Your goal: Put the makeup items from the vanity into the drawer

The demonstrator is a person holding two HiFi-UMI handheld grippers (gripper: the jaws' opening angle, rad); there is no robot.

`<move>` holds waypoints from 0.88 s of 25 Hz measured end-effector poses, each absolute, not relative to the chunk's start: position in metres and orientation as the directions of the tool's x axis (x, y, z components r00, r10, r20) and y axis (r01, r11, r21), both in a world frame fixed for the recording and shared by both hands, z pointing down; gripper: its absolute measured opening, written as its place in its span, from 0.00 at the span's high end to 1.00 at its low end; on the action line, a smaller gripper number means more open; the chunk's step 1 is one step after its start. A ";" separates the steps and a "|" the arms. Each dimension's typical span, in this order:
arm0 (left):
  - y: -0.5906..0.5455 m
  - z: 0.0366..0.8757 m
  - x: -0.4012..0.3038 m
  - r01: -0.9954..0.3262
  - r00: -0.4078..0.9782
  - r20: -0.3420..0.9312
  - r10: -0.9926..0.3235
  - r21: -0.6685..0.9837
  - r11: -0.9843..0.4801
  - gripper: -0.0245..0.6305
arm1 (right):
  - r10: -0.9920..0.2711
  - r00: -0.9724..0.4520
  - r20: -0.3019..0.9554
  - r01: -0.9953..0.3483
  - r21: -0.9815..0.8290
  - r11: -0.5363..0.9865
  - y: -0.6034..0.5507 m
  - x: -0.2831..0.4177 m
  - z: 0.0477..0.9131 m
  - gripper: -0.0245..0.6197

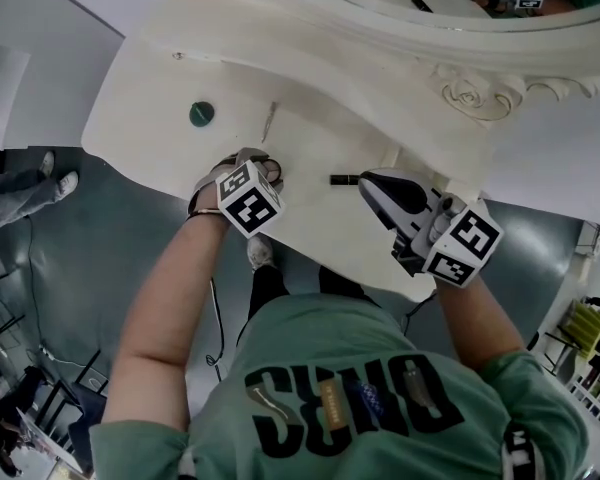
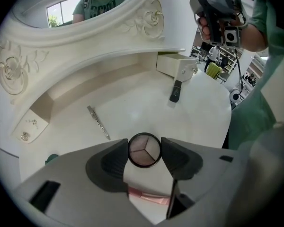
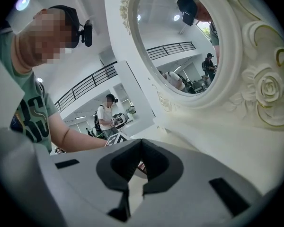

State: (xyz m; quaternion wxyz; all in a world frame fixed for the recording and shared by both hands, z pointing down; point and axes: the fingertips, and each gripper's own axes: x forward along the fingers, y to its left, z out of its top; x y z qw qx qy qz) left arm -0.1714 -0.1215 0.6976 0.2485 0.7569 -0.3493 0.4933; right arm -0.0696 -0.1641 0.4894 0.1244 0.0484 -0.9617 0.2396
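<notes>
The left gripper (image 2: pixel 145 145) points steeply down at the vanity top (image 2: pixel 132 96). Its jaws grasp a round eyeshadow compact (image 2: pixel 144 151) near the front edge, with one pad on each side of the rim. Just behind it lies a slim silver stick (image 2: pixel 98 122). Further away, a black tube (image 2: pixel 175 91) lies close before the small open drawer (image 2: pixel 176 66). The right gripper (image 3: pixel 141 148) is over the right part of the vanity, its jaws clenched together on nothing.
</notes>
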 end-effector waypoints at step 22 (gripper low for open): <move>-0.064 0.331 -0.221 -0.920 0.361 0.121 -0.925 0.211 -0.331 0.61 | -0.012 -0.991 0.133 -0.045 -0.248 0.968 -0.153 -0.102 0.325 0.95</move>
